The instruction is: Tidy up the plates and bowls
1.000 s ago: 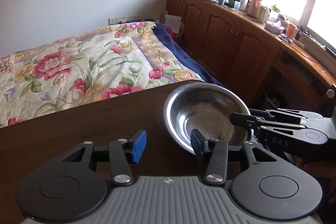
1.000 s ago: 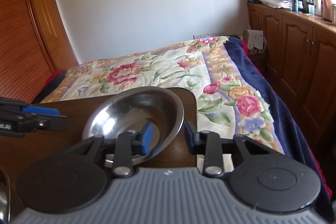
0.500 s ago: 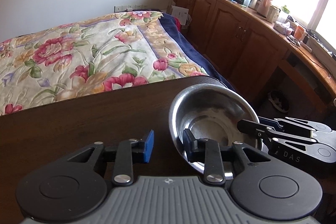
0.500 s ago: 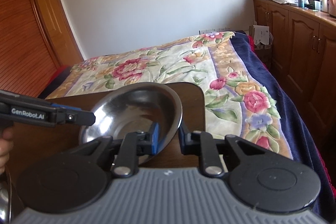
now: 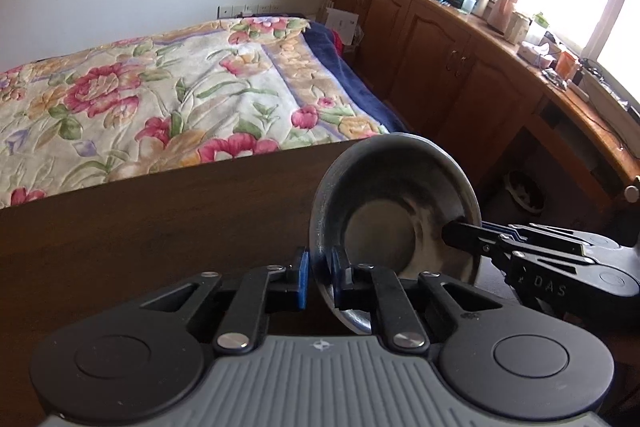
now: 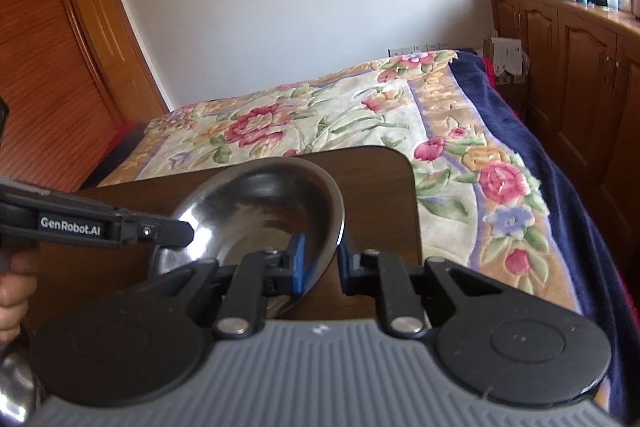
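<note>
You are holding one shallow steel bowl [image 5: 394,223] between your two grippers, tilted above the right end of a dark wooden table [image 5: 140,227]. Your left gripper [image 5: 318,277] has just been closing, and its blue-padded fingers now pinch the bowl's near rim, one pad inside and one outside. Your right gripper [image 6: 322,261] has likewise just been closing and clamps the opposite rim the same way. In each wrist view, the other gripper reaches in from the side to meet the bowl. Beyond the table lies a bed with a floral quilt [image 6: 320,123], with wooden cabinets [image 5: 440,55] along the window wall.
</note>
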A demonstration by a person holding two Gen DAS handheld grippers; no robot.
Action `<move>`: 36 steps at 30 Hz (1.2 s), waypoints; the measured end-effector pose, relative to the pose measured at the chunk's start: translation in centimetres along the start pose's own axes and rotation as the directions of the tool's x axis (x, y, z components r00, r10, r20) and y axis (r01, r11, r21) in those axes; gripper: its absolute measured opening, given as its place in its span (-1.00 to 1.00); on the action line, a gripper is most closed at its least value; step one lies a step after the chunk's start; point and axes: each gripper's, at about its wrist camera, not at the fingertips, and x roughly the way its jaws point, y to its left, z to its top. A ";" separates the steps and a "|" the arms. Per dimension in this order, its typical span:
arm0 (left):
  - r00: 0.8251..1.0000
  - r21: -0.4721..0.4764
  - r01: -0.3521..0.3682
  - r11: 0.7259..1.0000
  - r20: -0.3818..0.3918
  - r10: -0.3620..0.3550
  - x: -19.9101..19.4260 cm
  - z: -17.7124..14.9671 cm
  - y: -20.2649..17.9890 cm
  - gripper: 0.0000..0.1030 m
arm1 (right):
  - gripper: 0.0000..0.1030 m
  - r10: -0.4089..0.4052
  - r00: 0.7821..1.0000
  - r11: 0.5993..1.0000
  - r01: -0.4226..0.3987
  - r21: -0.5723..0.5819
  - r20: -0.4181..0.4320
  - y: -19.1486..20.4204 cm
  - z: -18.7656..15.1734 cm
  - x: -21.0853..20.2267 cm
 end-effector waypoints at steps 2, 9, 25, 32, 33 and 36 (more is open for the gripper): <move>1.000 0.002 0.004 1.000 0.012 -0.004 -0.8 0.0 0.0 -0.77 | -0.73 0.017 1.000 1.000 -0.017 0.023 -0.002 -0.1 0.1 -0.2; 0.998 0.021 0.000 1.000 0.060 -0.001 -3.6 -0.4 -0.2 -0.77 | -0.76 0.026 0.999 0.999 -0.027 0.030 0.030 0.8 0.6 -1.6; 0.987 0.038 -0.006 0.999 0.161 0.000 -10.9 -2.6 0.6 -0.77 | -0.76 0.040 0.995 0.999 -0.037 -0.036 0.090 4.5 1.4 -5.2; 0.981 0.038 -0.010 0.999 0.193 0.002 -13.5 -4.6 1.1 -0.76 | -0.76 0.048 0.992 0.997 -0.041 -0.068 0.113 6.5 1.1 -7.1; 0.981 0.038 -0.011 0.999 0.195 0.004 -13.8 -4.8 1.2 -0.76 | -0.76 0.050 0.992 0.996 -0.041 -0.074 0.115 6.8 1.1 -7.4; 0.980 0.041 -0.017 0.999 0.201 0.008 -14.6 -5.8 1.6 -0.75 | -0.76 0.054 0.992 0.995 -0.044 -0.087 0.118 7.7 0.7 -8.1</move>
